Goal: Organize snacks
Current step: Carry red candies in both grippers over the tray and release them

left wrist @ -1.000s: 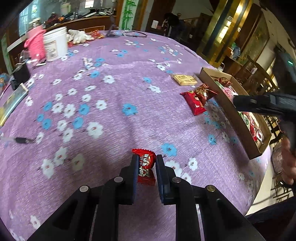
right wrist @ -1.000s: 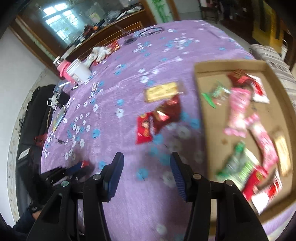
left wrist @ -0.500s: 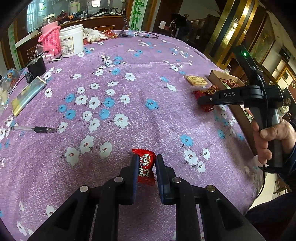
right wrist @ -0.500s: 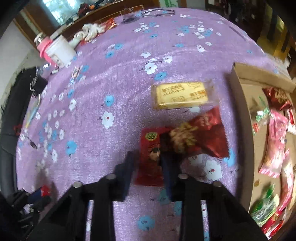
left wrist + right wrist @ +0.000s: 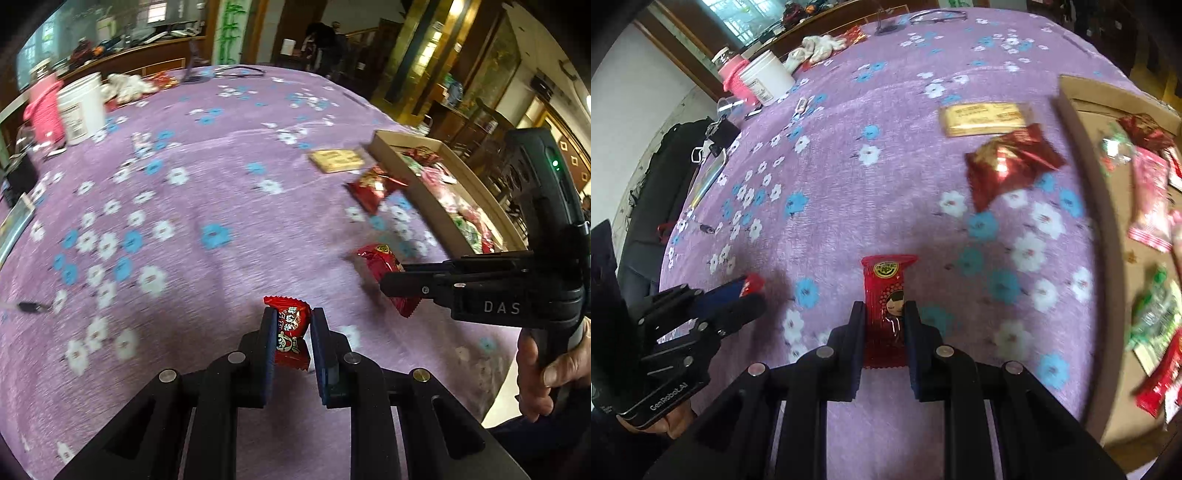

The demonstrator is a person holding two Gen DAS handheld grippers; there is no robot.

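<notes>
My left gripper (image 5: 290, 321) is shut on a small red candy packet (image 5: 290, 330), held above the purple flowered cloth. My right gripper (image 5: 884, 314) is shut on a long red snack packet (image 5: 886, 295) with a cartoon face; the left wrist view shows that red snack packet (image 5: 380, 260) lifted off the cloth in the right gripper (image 5: 386, 286). A dark red foil bag (image 5: 1008, 166) and a yellow biscuit pack (image 5: 984, 118) lie on the cloth beside the cardboard tray (image 5: 1082, 155), which holds several snacks. The left gripper (image 5: 753, 291) shows at the left with its candy.
A white tub (image 5: 83, 107) and a pink cup (image 5: 42, 110) stand at the far left of the table. A pen (image 5: 33, 306) lies near the left edge. A black bag (image 5: 665, 155) sits beyond the table. The table edge curves close on the right, past the tray.
My right gripper closed on the long red snack packet and lifted it away from the foil bag, toward the near side. The left gripper kept its candy and shifted over the cloth.
</notes>
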